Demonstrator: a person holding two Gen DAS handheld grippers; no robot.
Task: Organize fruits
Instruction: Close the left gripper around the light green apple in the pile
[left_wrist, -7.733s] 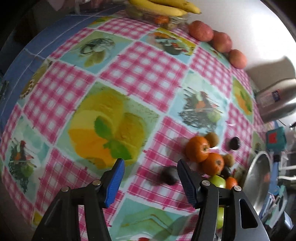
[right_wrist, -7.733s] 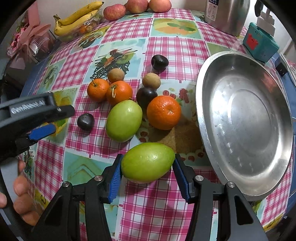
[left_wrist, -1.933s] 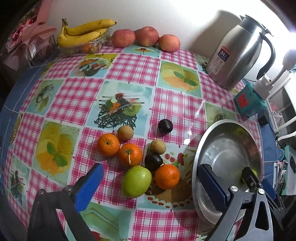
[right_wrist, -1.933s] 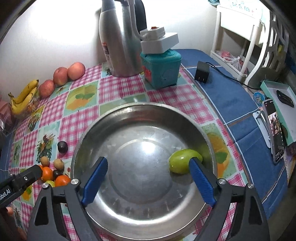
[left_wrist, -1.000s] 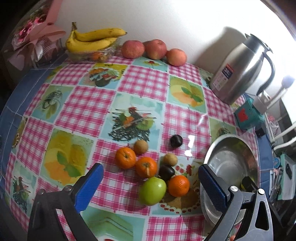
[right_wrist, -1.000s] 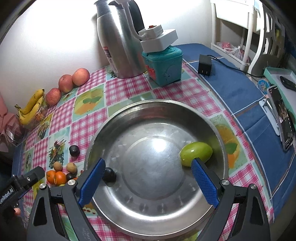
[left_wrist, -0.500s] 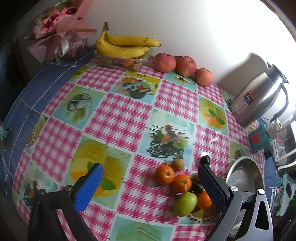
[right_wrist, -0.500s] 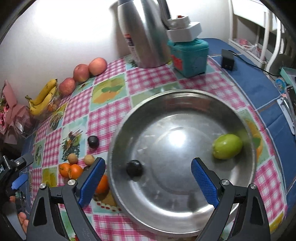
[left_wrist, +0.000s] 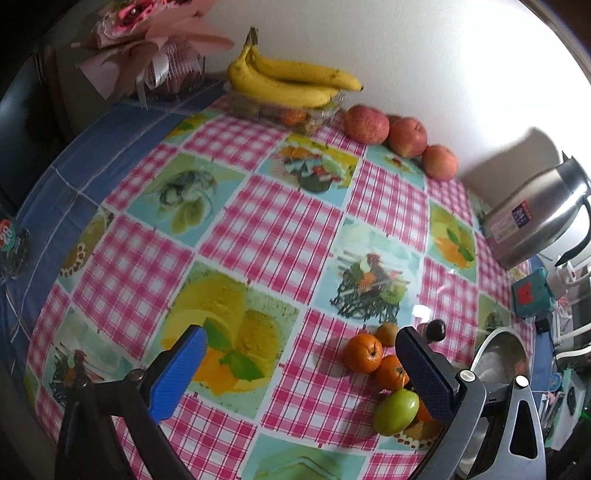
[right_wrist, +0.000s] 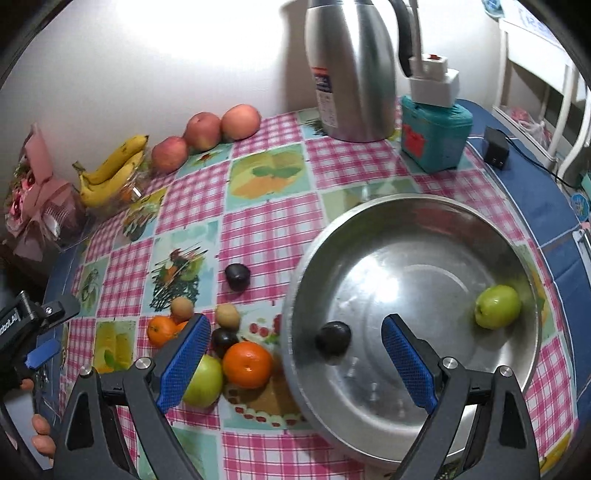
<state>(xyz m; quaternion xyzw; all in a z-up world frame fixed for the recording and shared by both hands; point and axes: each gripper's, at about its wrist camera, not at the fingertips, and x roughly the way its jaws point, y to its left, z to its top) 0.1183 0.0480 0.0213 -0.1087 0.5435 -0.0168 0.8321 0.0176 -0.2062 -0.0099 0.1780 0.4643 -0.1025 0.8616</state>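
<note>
The loose fruit I am sorting sits in a tight cluster on the surface, just ahead of my right claw's (right_wrist: 293, 350) left finger: a big orange (right_wrist: 246, 364), a green fruit (right_wrist: 203, 380) partly hidden behind that finger, a dark plum (right_wrist: 223, 341), two kiwis and two small oranges beyond. One more dark plum (right_wrist: 237, 276) lies apart, farther ahead. Ahead and to the right of this claw is the steel bowl (right_wrist: 424, 206), which I judge to be the collecting place, since a dark plum (right_wrist: 333, 343) rests inside it, in view between my fingers, and a green fruit (right_wrist: 498, 306) lies at its far right wall. My right claw is spread wide and carries nothing, poised over the bowl's near edge. My left claw (left_wrist: 299, 369) is equally wide and empty, held high over bare cloth, with the cluster by its right finger. The bananas (right_wrist: 110, 173) and apples (right_wrist: 203, 134) along the wall look already arranged, so I would leave them. The big orange looks like the easiest next pick.
</note>
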